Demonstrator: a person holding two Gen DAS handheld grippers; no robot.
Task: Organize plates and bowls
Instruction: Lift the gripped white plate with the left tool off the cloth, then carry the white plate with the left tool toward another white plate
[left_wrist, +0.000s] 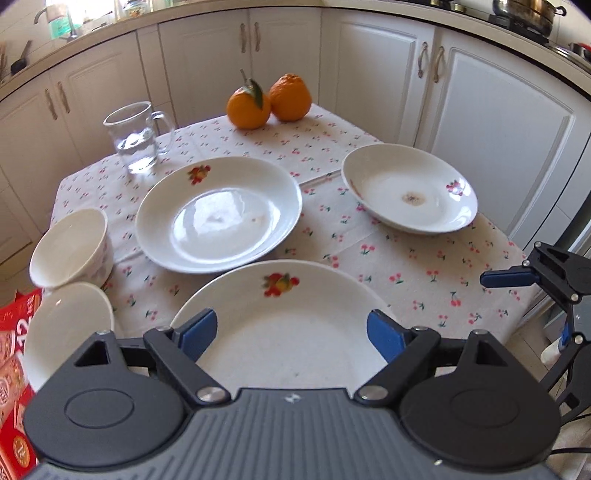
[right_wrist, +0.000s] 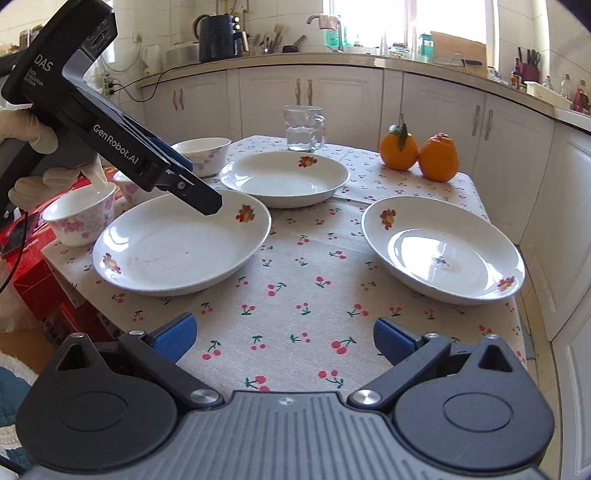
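Observation:
Three white plates with fruit prints lie on the cherry-print tablecloth. In the left wrist view my left gripper (left_wrist: 291, 336) stands open just above the nearest plate (left_wrist: 288, 295), pads clear of it. Beyond lie a middle plate (left_wrist: 218, 214) and a right plate (left_wrist: 410, 188). Two white bowls (left_wrist: 70, 247) (left_wrist: 66, 328) sit at the left edge. In the right wrist view my right gripper (right_wrist: 282, 336) is open over bare cloth, holding nothing. There the left gripper (right_wrist: 201, 194) reaches over the left plate (right_wrist: 177, 251). The far plate (right_wrist: 284, 177), the right plate (right_wrist: 443, 251) and flowered bowls (right_wrist: 83, 218) (right_wrist: 203, 151) also show.
A glass mug (right_wrist: 303, 127) with water and two oranges (right_wrist: 417, 151) stand at the table's far side. A red box (right_wrist: 44, 288) sits against the table's left edge. White cabinets (right_wrist: 306, 96) surround the table. A gloved hand (right_wrist: 33, 140) holds the left gripper.

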